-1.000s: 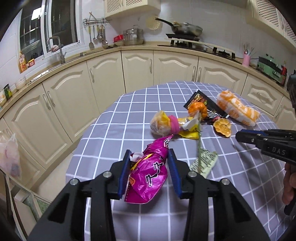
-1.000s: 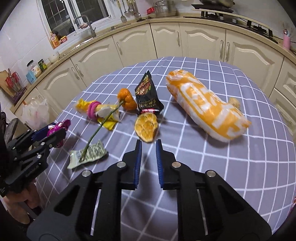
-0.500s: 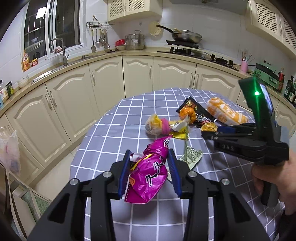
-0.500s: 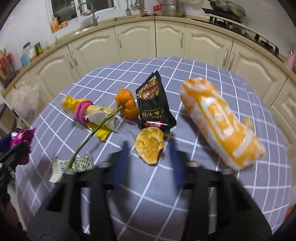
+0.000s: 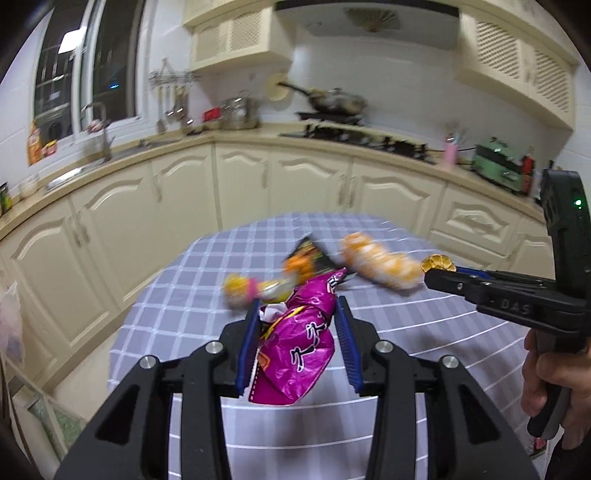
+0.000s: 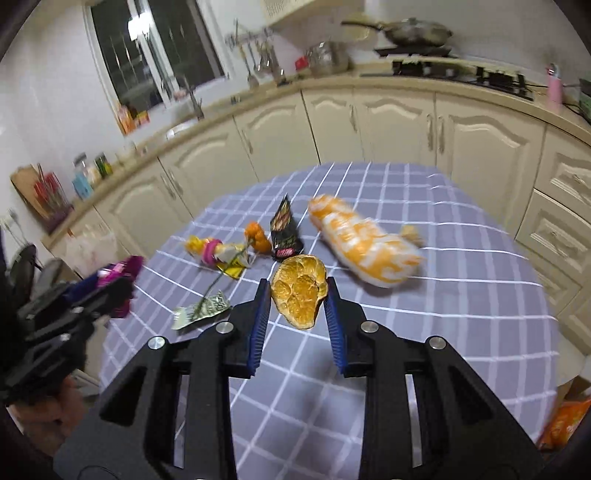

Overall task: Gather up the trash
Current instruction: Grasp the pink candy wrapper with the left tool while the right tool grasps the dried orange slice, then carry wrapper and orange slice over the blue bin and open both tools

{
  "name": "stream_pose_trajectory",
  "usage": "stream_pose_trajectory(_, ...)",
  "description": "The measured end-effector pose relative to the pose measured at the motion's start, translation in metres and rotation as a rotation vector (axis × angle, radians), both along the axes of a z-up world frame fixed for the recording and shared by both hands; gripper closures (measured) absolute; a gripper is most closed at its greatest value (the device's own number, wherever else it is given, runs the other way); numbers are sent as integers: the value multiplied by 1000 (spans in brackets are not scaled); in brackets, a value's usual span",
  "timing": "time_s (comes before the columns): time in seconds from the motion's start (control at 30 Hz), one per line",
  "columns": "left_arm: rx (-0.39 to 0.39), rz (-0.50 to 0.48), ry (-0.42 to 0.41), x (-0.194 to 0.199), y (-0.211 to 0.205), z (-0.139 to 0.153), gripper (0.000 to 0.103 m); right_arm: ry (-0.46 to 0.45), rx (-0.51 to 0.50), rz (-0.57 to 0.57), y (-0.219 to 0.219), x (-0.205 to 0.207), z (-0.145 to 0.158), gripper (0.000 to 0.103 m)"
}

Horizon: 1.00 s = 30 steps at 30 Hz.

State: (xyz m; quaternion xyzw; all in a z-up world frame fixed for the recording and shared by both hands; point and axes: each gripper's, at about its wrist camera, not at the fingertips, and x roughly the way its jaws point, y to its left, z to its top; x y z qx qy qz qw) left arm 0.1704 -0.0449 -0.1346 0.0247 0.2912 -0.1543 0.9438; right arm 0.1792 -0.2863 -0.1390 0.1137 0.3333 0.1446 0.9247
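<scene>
In the left wrist view, the left gripper [image 5: 295, 332] is nearest; its blue pads press on a crumpled magenta snack wrapper [image 5: 295, 350], which hangs between them above the table. The wrapper shows white characters and some yellow at its left edge.

In the right wrist view, the right gripper [image 6: 298, 308] holds a dried orange slice [image 6: 299, 291] between its blue pads, lifted off the cloth. Its jaws have just been opening from nearly closed to the width of this slice, and the slice is between them. From the left wrist view the same slice [image 5: 437, 263] sits at the tip of the right gripper [image 5: 434, 271], and a hand [image 5: 554, 384] grips its handle at the right edge.

Under both tools lies the round table with a grey checked tablecloth [image 6: 443, 314]. On its near left part lies a crumpled green and white wrapper [image 6: 201, 314] with a thin green stem [image 6: 225, 271] across it. A little further is a yellow package with a pink band [image 6: 208, 251], then an orange peel piece [image 6: 258, 236], and just beside it a black snack packet [image 6: 284, 232]. To the right of this lies a long orange and white bag [image 6: 365, 243], blurred. A small beige thing, too blurred to name, is behind its far end.

Beyond the table stand cream kitchen cabinets [image 6: 399, 125] and a pan on the stove [image 6: 417, 31].
</scene>
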Motion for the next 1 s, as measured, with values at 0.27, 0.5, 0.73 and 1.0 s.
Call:
stream_pose_trajectory(0.27,-7,-170,-43,-34,-90,19,64,-88,69,-126,-89,-73,31,74)
stream_pose_trajectory(0.5,6,-408,-2,-76,-199,7,64,-61,118,-400,-205,-154,2,74)
stream_pose_trajectory(0.73,93,-651,84,-117,-315,-37,64,77,161,-660,-305,-220,-63,74)
stream_pose_trajectory(1.0,198,-813,272,-144,-419,-119,64,259,257,-797,-377,-253,-152,74)
